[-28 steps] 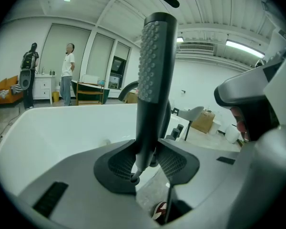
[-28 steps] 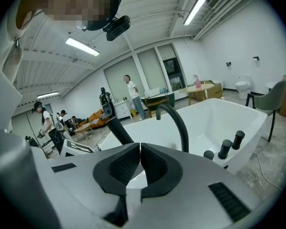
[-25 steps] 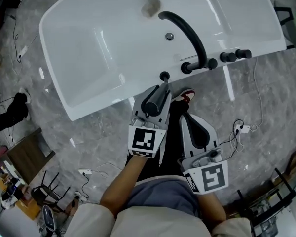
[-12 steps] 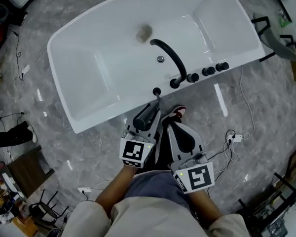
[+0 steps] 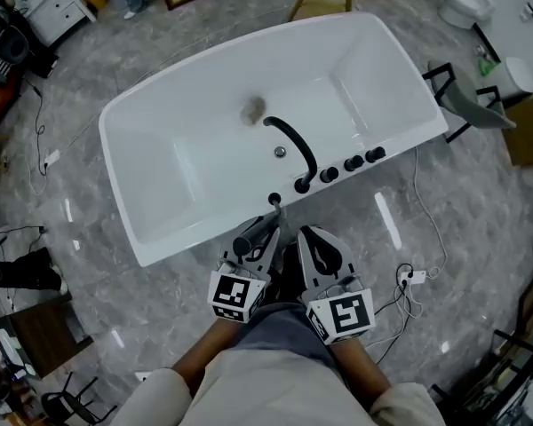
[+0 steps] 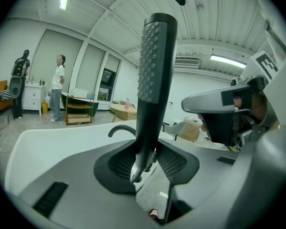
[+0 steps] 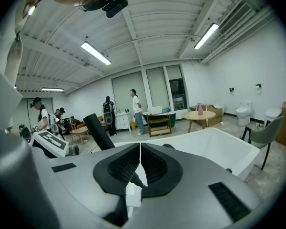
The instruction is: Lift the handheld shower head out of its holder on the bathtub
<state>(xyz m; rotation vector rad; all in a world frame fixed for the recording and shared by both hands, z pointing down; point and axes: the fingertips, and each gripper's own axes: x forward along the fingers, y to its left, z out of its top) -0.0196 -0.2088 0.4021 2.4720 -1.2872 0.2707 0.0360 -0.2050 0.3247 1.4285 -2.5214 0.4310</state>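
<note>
Grey marble floor (image 5: 480, 193) surrounds the white bathtub (image 5: 182, 162); left gripper (image 5: 266, 228) clamps the shower head (image 6: 152, 75), right gripper (image 7: 139, 160) sits closed.

We are in a big open test hall — a freestanding bathtub (image 5: 195, 167) on marbled floor (image 5: 480, 202), loose cables (image 5: 409, 282), strip lights (image 7: 96, 53), people (image 7: 135, 111) standing around.

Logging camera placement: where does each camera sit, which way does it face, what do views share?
Head view: on the head, steeply down at the bathtub; forearms, left tool, right tool show.
Left gripper view: on the left tool, along jaws shut on the shower head; right tool beside.
Right gripper view: on the right tool, along shut empty jaws into the room.
Shared: bathtub, shower head.
</note>
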